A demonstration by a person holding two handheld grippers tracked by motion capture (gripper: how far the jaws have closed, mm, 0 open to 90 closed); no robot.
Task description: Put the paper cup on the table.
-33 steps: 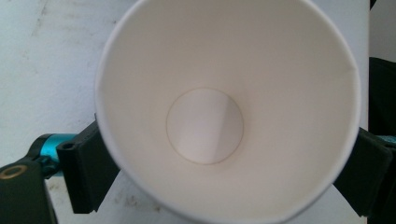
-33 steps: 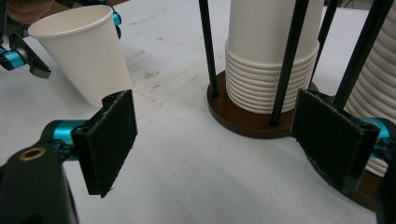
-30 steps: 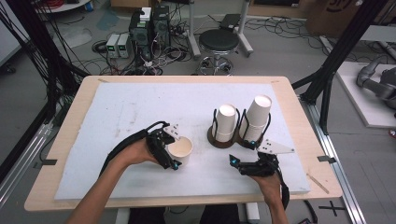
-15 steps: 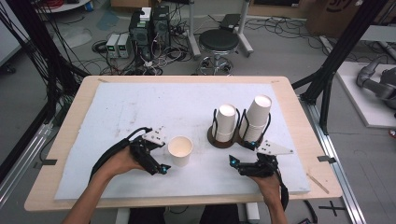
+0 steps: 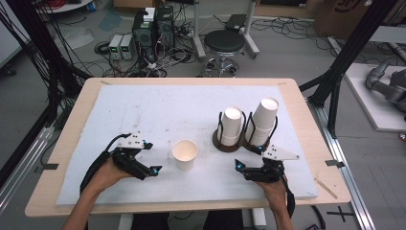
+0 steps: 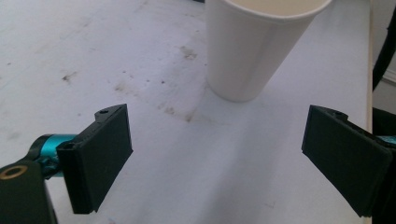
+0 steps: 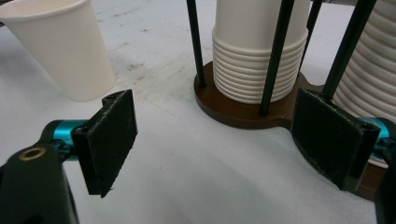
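While I watch from the high view, I count one loose paper cup (image 5: 185, 154), two cup stacks and two hand-held grippers. Left hand-held gripper (image 5: 141, 168): jaws spread wide, nothing between them. The cup stands upright on the white tabletop (image 5: 158, 110) just ahead of its jaws, near but clear of both pads; same in the left gripper view, cup (image 6: 254, 44) beyond the gap. Right hand-held gripper (image 5: 250, 168): jaws also released, empty. The brown two-bay holder (image 7: 243, 109) sits just ahead of it, one nested stack (image 7: 259, 56) straight in front, the second stack (image 7: 369, 60) off behind its right jaw.

Versus one second ago: the left hand-held gripper was at the cup, now it's backed off toward the near edge, cup left standing. Right hand-held gripper and both stacks unchanged.
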